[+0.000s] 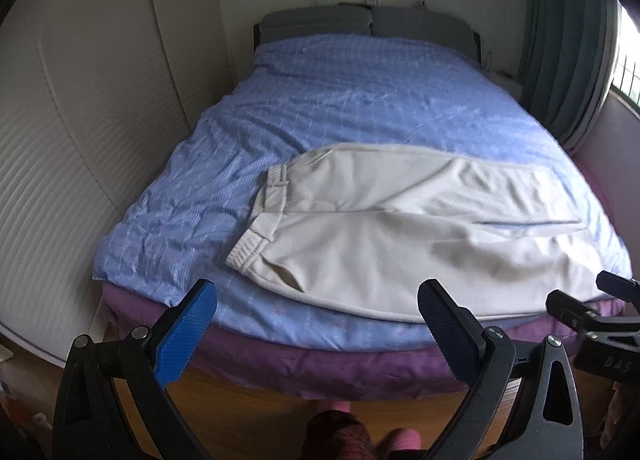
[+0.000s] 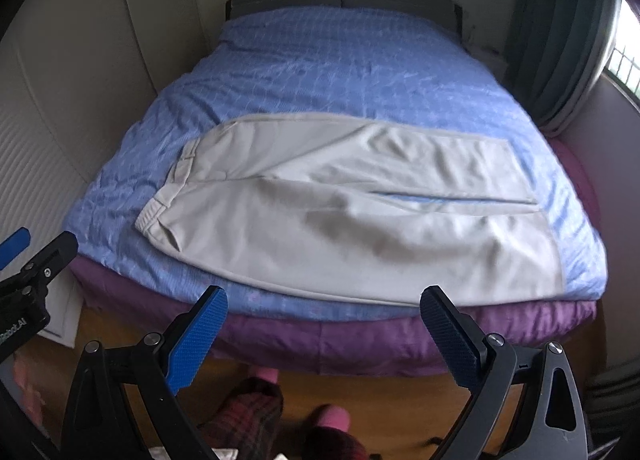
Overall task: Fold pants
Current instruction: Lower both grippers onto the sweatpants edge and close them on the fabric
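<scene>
Cream pants point(image 1: 400, 220) lie spread flat across the near end of the bed point(image 1: 340, 100), waistband to my left, on the blue quilt. My left tongs point(image 1: 316, 324) and right tongs point(image 2: 324, 332) both gape wide, empty, short of the bed's purple edge. Wardrobe point(image 1: 60, 160) at left, curtain point(image 1: 568, 40) at right.

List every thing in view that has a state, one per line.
left gripper: open, empty, held off the bed's near edge
right gripper: open, empty, held off the bed's near edge
pants: spread flat on the bed, unfolded, waistband to the left, legs to the right
blue cover: spread over the bed, wrinkled
curtain: gathered beside the window
</scene>
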